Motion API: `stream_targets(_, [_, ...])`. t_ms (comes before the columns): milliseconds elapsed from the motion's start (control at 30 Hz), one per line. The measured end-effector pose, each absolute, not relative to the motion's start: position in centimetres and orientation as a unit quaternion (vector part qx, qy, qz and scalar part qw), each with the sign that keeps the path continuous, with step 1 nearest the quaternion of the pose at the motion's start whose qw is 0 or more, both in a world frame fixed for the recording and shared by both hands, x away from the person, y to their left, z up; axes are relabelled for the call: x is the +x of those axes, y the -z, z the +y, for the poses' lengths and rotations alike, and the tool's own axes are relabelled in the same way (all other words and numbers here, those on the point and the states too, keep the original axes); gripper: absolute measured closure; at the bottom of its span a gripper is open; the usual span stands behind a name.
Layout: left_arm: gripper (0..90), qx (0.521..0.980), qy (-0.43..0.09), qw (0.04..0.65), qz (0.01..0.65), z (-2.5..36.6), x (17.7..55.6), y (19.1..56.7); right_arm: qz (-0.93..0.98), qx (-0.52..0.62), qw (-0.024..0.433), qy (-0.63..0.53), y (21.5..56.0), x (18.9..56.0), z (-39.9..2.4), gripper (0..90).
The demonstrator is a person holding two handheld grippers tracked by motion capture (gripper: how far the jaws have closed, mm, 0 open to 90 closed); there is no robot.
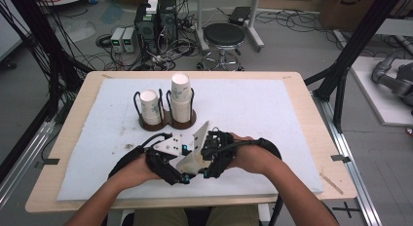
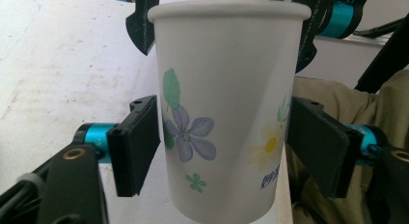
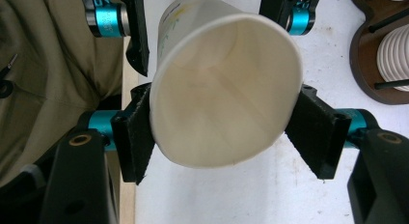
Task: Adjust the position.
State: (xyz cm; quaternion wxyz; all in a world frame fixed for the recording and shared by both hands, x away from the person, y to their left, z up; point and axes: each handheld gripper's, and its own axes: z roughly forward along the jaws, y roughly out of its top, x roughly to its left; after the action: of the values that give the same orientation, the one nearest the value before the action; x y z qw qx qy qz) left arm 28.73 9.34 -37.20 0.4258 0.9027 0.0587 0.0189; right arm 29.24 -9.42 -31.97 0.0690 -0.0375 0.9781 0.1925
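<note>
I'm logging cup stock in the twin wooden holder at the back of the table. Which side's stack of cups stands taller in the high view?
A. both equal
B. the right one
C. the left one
B: the right stack rises well above the left stack in the holder.

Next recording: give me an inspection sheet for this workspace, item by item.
Surface: wooden table under a white mat, lightly stained.
Job's things: one flowered paper cup held between both tools; two cup stacks in a wire holder.
Clutter: nothing seen.
Grippers: right tool shut on the cup near its rim; left tool pads on its sides.
Cables: black leads trail from both tools.
Surroundings: stool, computer boxes, floor wiring.
</note>
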Motion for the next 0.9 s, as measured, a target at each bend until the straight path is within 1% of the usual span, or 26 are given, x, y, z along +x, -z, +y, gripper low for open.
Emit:
stream_targets(100, [30.6, 0.904, -0.019, 0.424, 0.059, 9.2, 28.7, 37.3, 0.979, -0.037, 0.068, -0.189, 31.9, 29.2, -9.4, 31.7])
stream_targets(233, [34.7, 0.906, -0.02, 0.419, 0.053, 9.1, 28.8, 37.4, 0.979, -0.04, 0.066, -0.189, 32.1, 29.1, -9.2, 31.7])
stream_targets(567, [35.5, 0.908, -0.016, 0.416, 0.054, 9.1, 28.9, 37.5, 0.979, -0.032, 0.062, -0.191, 32.3, 29.2, -9.3, 30.7])
stream_targets(733, [34.6, 0.899, -0.014, 0.433, 0.066, 9.7, 29.0, 37.7, 0.969, -0.006, 0.058, -0.24, 32.2, 29.4, -10.2, 26.0])
stream_targets(900, [34.0, 0.88, -0.021, 0.466, 0.089, 11.2, 29.1, 38.0, 0.949, 0.023, 0.055, -0.309, 31.8, 29.7, -12.2, 24.7])
